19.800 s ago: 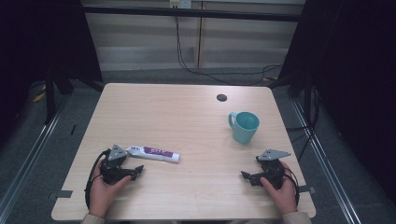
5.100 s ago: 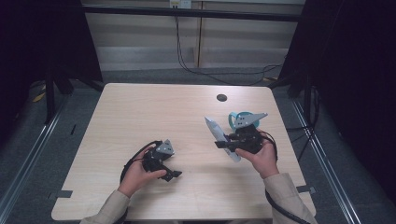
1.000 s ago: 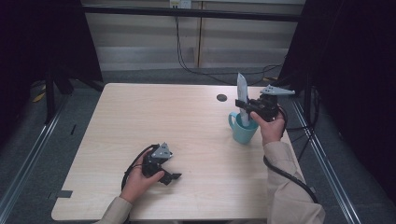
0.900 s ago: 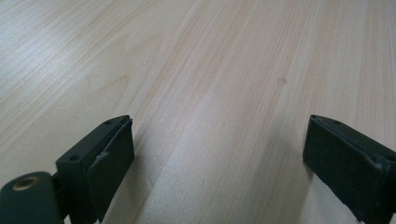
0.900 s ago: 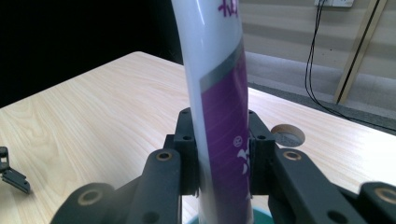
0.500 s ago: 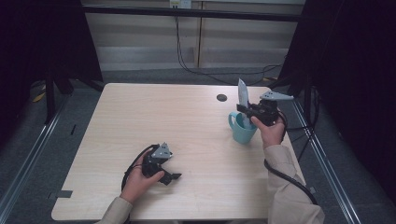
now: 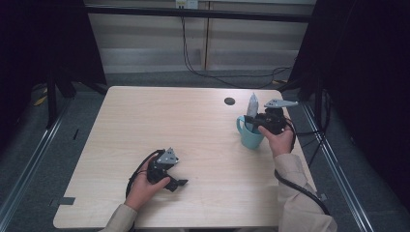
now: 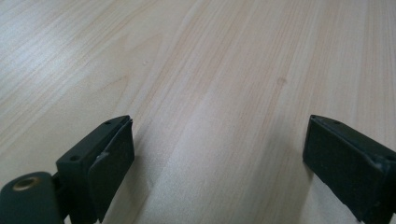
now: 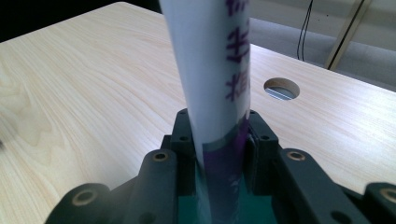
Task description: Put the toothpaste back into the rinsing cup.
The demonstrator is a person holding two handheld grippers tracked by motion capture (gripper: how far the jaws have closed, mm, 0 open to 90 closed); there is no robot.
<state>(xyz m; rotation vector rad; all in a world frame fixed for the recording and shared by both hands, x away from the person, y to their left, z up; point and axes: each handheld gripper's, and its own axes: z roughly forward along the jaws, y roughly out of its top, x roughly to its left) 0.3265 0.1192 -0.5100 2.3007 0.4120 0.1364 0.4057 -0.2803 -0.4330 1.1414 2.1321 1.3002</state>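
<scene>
Teal mug (image 7: 251, 137) hides the tube's (image 7: 252, 107) lower end.

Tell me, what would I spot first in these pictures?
The white tube with purple writing, standing upright in the teal mug at the table's right side. The right tongs are shut on the tube just above the mug. Near the front, the left tongs rest open on the bare wooden table.

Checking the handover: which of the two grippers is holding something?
The right gripper, clamped on the white tube over the teal cup; the left gripper is open.
</scene>
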